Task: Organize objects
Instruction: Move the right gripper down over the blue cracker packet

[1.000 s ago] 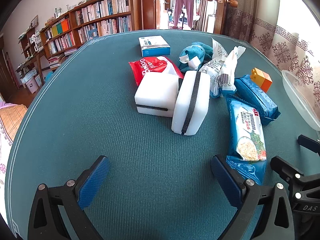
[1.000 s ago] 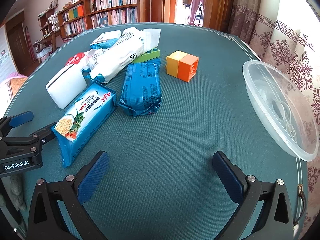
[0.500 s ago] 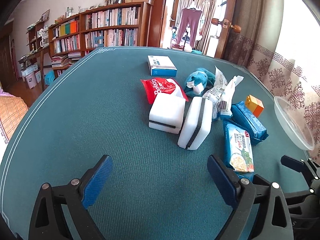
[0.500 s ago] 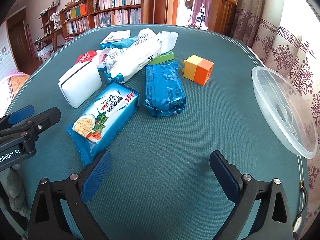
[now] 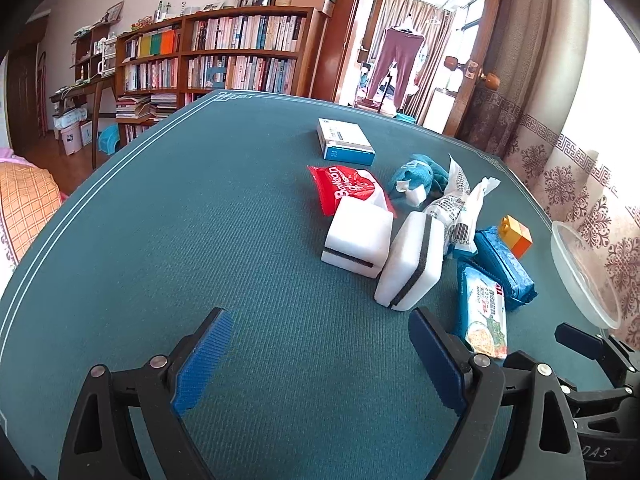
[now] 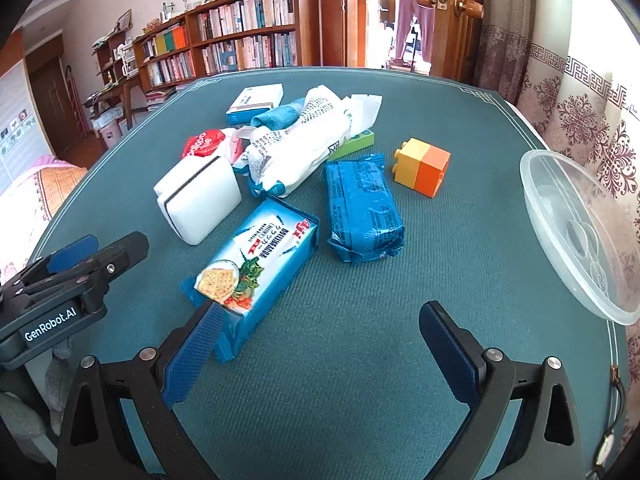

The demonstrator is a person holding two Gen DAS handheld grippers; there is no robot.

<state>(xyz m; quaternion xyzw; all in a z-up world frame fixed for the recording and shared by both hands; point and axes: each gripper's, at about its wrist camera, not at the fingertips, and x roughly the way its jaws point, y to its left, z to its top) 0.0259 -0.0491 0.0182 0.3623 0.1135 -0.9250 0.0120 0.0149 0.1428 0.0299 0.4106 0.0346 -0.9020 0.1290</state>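
Ahead of the left gripper (image 5: 320, 354), whose pads are ribbed blue on black arms, the table (image 5: 200, 240) is teal with thin white border lines. Beyond lie two white sponges (image 5: 410, 264), each with a black stripe, and a red packet (image 5: 348, 188) with white lettering. Just ahead of the right gripper (image 6: 320, 344) lies a light-blue cracker pack (image 6: 260, 264); farther off are a darker blue wrapper (image 6: 362, 208), a yellow-and-orange block (image 6: 422, 168) and a white bag (image 6: 304, 148) with fine print, possibly black. To its right is a clear bowl (image 6: 560, 240).
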